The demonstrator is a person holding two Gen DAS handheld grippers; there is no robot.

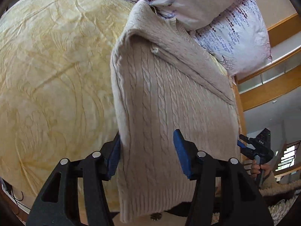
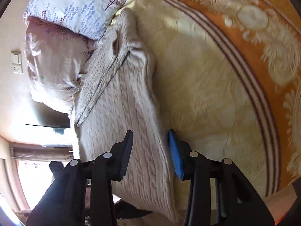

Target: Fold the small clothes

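On bedspread (image 1: 47, 66): beige cable-knit sweater (image 1: 160, 94), folded lengthwise, beside pillow (image 1: 216, 9). Left gripper (image 1: 146, 150) and right gripper (image 2: 150, 150): jaws parted astride hem, not pinching.

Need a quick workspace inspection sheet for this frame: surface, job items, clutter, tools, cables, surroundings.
Surface: bed with yellow quilted cover, wrinkled.
Job's things: beige cable-knit sweater, sleeve folded across, hem at the near bed edge.
Clutter: floral pillow touching the sweater's top.
Tools: left tool open; right tool open; sweater hem between each pair of jaws.
Cables: dark cable low beside the bed.
Surroundings: wooden rails, wall switch plate.
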